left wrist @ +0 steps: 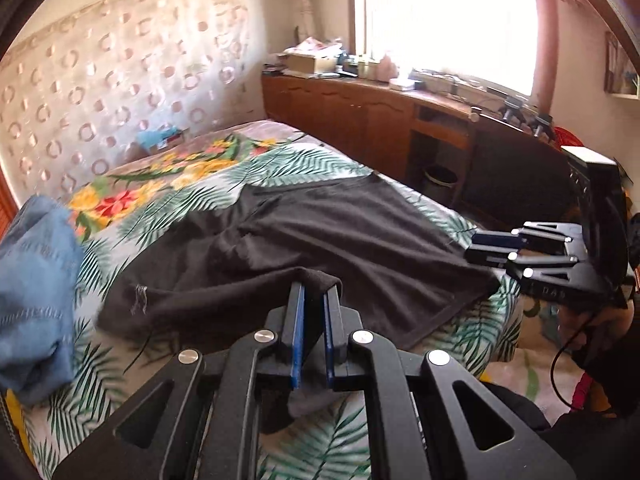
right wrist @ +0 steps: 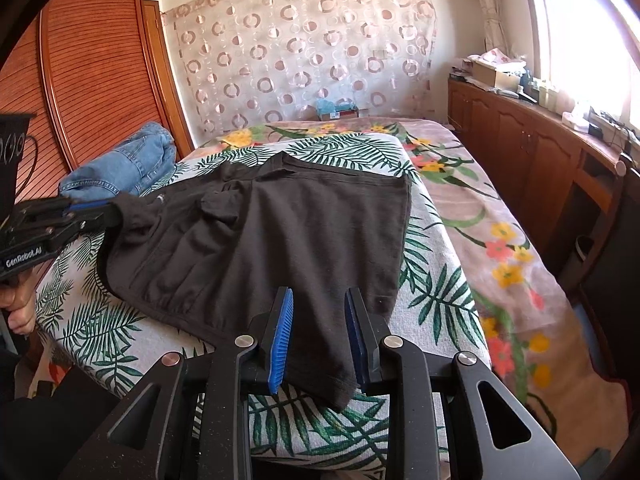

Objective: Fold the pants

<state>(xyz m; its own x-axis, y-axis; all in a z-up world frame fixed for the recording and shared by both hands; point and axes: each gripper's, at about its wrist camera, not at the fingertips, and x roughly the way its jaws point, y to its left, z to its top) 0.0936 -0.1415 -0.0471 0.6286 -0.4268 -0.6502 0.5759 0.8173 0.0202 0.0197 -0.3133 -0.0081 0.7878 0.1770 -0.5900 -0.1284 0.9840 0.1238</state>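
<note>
Black knit pants [right wrist: 280, 232] lie spread across the leaf-print sheet [right wrist: 432, 280] on the bed [right wrist: 500, 208], one end bunched and lifted at the near left corner. The left gripper [left wrist: 316, 284] is pinched on a fold of that dark fabric, jaws nearly together with cloth between them; the right wrist view confirms this grip from the side. The right gripper [right wrist: 320, 300] stands with its blue pads spread, straddling the near corner of the cloth without closing on it. Judgement: the step in hand is securing the second corner before a fold. To do it well, the right gripper should close squarely on the hem edge, taking all layers and none of the sheet, at a level matching the left grip, so the cloth lifts evenly and the fold line runs straight. Tension between the two grips should stay light, as the knit looks likely to stretch. Count: one pair of black pants, one heap of blue denim [right wrist: 124, 164] beside it at the far left, two grippers, one bed, one long wooden cabinet [right wrist: 532, 148] under the window.
</note>
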